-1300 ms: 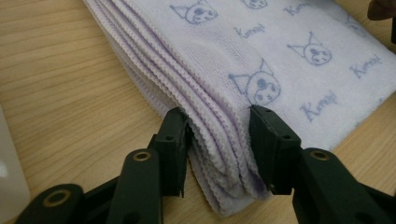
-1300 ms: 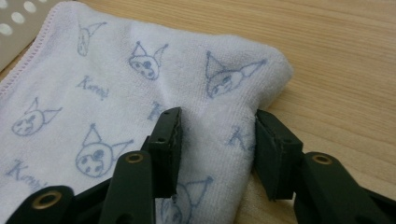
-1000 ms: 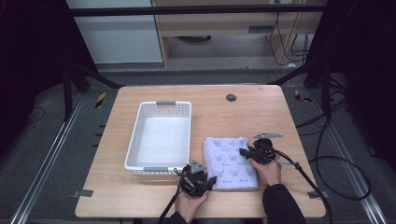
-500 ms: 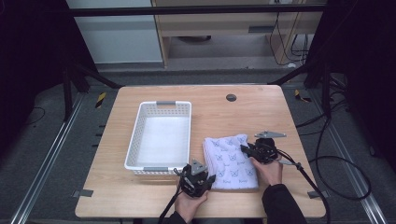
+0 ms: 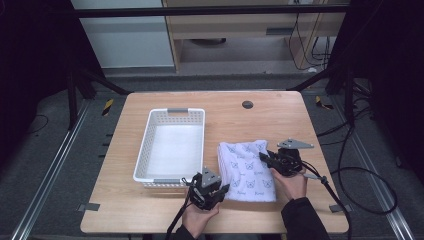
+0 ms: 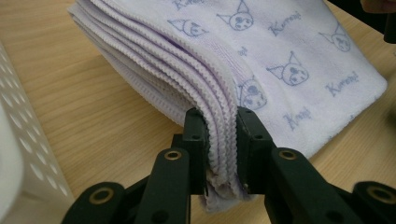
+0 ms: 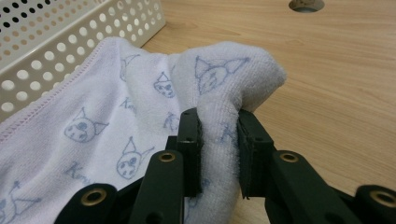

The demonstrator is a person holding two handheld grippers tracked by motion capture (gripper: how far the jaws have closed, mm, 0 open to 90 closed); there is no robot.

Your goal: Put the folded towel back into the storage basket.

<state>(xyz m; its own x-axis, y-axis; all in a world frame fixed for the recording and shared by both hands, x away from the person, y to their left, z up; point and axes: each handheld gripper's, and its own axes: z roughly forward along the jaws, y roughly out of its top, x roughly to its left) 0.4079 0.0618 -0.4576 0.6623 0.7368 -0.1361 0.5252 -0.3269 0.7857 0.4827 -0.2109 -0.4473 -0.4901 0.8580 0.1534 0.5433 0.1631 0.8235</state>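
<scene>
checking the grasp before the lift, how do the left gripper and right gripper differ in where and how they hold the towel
The left gripper pinches the towel at its near-left corner, on the stacked scalloped edges of several folded layers; the right gripper pinches a bunched, rounded fold at the far-right edge. The left gripper sits beside the white basket; the right gripper is on the towel's far side from the basket. Both are shut on the same towel, jaws squeezing cloth.

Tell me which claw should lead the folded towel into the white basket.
Probably the left. The left claw grips the folded towel at its near corner, right beside the white basket. The right claw pinches the far corner, away from the basket, so it would likely follow.
</scene>
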